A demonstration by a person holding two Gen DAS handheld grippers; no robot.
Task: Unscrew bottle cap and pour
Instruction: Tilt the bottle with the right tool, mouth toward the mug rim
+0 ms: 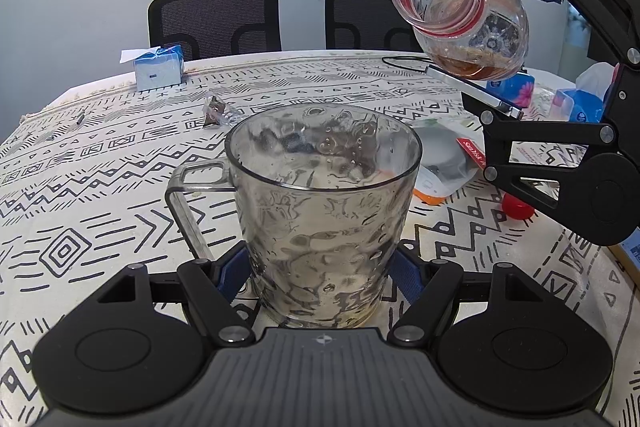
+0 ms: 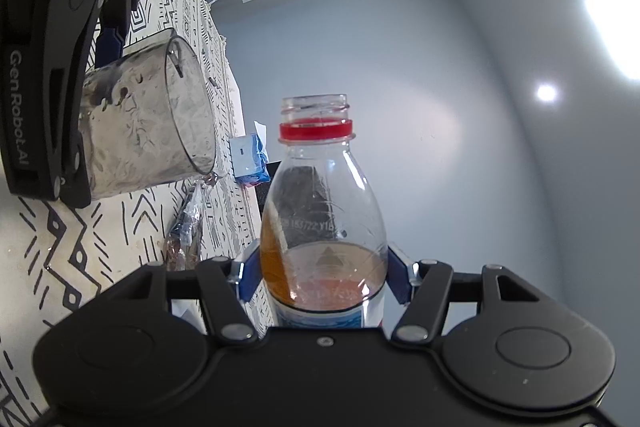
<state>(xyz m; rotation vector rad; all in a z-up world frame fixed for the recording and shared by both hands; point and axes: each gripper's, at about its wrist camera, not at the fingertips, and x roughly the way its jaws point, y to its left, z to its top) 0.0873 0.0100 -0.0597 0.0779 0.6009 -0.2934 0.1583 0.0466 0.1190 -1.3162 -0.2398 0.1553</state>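
My left gripper [image 1: 320, 271] is shut on a clear glass mug [image 1: 324, 195] that stands on the patterned tablecloth [image 1: 100, 187], its handle to the left. My right gripper [image 2: 322, 275] is shut on an uncapped plastic bottle [image 2: 320, 211] with a red neck ring and some amber liquid. In the left wrist view the bottle [image 1: 464, 23] is tilted on its side, up and to the right of the mug, its open mouth facing the mug. The red cap [image 1: 518, 209] lies on the cloth at the right. The mug [image 2: 148, 123] also shows in the right wrist view.
A blue and white tissue box [image 1: 158, 67] sits at the table's far left. A crumpled wrapper [image 1: 218, 111] lies behind the mug. A white pouch [image 1: 444, 159] and blue tissue packs [image 1: 580, 103] lie at the right. Two black chairs [image 1: 214, 21] stand behind the table.
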